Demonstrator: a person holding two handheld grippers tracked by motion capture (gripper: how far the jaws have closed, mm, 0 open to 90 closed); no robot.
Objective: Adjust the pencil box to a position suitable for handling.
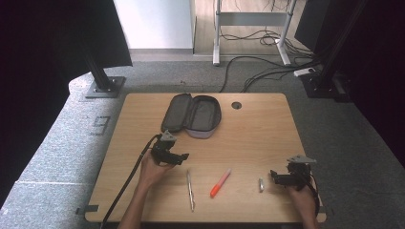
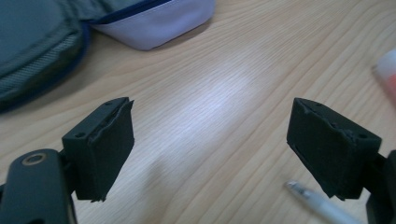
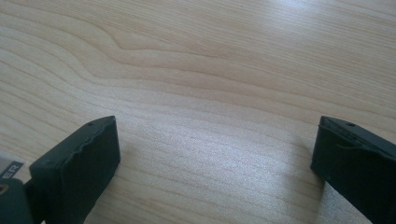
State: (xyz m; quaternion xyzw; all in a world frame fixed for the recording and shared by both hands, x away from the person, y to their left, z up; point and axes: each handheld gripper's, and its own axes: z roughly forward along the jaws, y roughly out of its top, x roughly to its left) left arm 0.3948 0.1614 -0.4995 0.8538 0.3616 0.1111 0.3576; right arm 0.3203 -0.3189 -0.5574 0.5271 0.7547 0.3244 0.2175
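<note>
A dark grey pencil case [image 1: 193,114] lies unzipped and spread open at the back middle of the wooden table [image 1: 258,133]. My left gripper [image 1: 183,157] is in front of it, open, jaws pointing right. In the left gripper view the left gripper [image 2: 210,149] has bare wood between its pads, with the pencil case [image 2: 32,42] at top left. A silver pen [image 1: 190,190], an orange marker [image 1: 220,183] and a small pale item [image 1: 261,184] lie near the front edge. My right gripper [image 1: 273,176] is open just right of the small item; in its own view the right gripper [image 3: 210,163] has bare wood between its pads.
The pen tip [image 2: 317,205] lies close to the left gripper's right jaw, and the marker's end [image 2: 387,70] shows at the right edge. A round cable hole [image 1: 236,105] is at the table's back. Stand bases and cables lie on the floor beyond.
</note>
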